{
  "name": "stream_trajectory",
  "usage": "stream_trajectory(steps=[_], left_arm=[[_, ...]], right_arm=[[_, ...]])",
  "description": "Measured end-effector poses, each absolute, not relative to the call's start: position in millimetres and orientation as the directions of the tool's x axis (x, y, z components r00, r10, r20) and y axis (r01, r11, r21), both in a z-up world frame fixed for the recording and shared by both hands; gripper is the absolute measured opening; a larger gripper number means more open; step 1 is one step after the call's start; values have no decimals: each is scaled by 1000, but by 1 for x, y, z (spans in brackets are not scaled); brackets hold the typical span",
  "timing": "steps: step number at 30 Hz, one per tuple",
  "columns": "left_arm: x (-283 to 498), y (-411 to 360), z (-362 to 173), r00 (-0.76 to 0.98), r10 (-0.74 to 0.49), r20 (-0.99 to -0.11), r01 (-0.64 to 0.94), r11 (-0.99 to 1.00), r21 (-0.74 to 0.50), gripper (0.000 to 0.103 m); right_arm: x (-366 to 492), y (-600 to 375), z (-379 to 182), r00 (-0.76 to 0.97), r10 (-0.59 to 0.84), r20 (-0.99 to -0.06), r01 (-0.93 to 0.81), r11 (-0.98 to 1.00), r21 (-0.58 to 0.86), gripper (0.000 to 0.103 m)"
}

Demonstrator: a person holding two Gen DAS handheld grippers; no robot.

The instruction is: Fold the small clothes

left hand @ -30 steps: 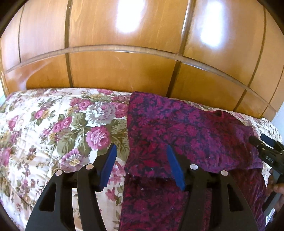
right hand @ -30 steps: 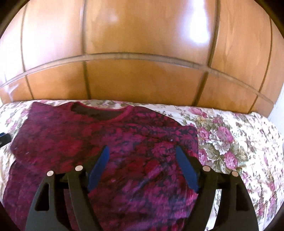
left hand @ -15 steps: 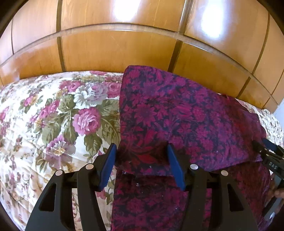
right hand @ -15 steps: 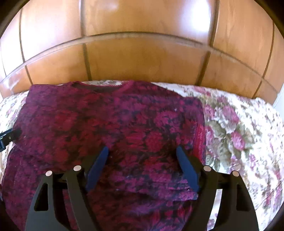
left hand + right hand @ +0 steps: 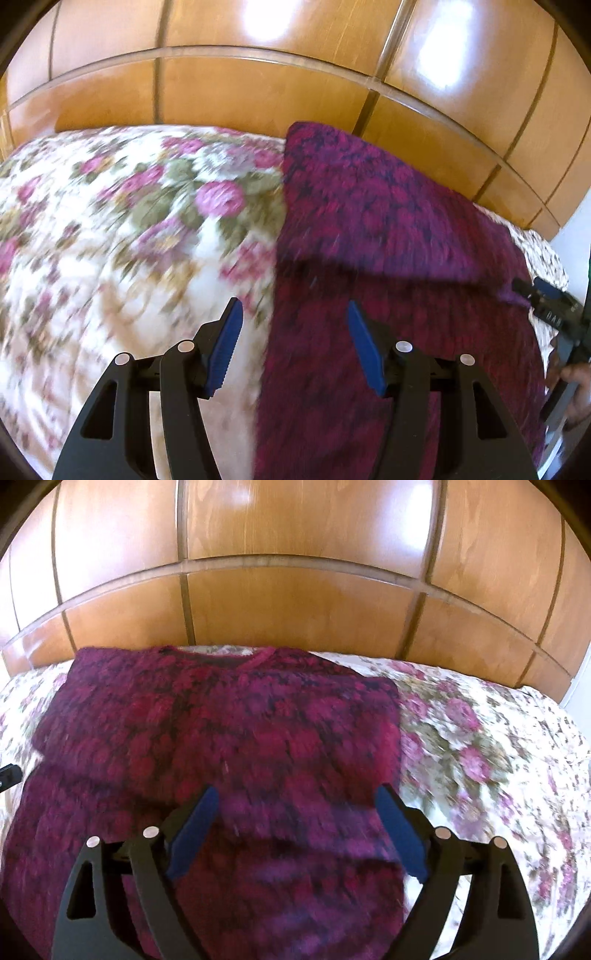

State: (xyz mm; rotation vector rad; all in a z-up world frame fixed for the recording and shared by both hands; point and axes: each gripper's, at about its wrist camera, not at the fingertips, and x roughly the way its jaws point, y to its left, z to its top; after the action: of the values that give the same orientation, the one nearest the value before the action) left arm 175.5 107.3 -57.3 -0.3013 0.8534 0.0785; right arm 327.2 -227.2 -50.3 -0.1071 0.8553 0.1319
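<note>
Honestly the main risk I see is the fold springing back: the magenta floral sweater (image 5: pixel 229 738) is thick knit, and its folded-over top layer looks only loosely laid, so either gripper brushing that layer could drag it off line and skew the edges. Second risk: a pinch at the left edge could catch the floral bedspread (image 5: pixel 110 229) along with the knit, since the left gripper (image 5: pixel 295 347) straddles that edge, one pad over bedspread, the other over fabric. Both views are motion-blurred, so I can't tell if any pad touches cloth. Left gripper jaws stand partly apart with nothing pinched. Right gripper (image 5: pixel 295 830) has its jaws spreading wider right now; sweater lies under the gap, pads not pressing on it as far as I can see, its right pad sitting about over the sweater's right edge. The sweater lies flat on the bed against the wooden headboard (image 5: pixel 295 602), neckline toward the headboard, with a horizontal fold line just ahead of both sets of pads. In the left view the right gripper shows at the far right edge, by the fold's right end, with a bit of the person's hand (image 5: pixel 569 384) behind it
</note>
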Motion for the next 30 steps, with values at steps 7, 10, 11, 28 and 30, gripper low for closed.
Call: stream_trajectory(steps=[7,10,11,28,30], left_arm=[[97,114,-65,627,-153,-764,-138,943,-302,58],[66,109,-73,590,-203,-781,-104,941,-323,58],[57,107,-77,573,-219,-790,-98,938,-332,58],[0,105,-55,538,-492,-685,-34,799,-600,15],[15,107,-37,578,-506,-640,2,786,-619,15]], right_arm=[[265,-281,-64,504,139,-852,-146,987,74,88],[224,-295,-76,416,242,-877,-176,967,183,88],[211,-296,-79,390,262,-883,-183,962,204,88],[113,-305,-45,300,579,-759,-232,815,530,22],[127,-309,-33,345,597,-724,-232,802,551,21]])
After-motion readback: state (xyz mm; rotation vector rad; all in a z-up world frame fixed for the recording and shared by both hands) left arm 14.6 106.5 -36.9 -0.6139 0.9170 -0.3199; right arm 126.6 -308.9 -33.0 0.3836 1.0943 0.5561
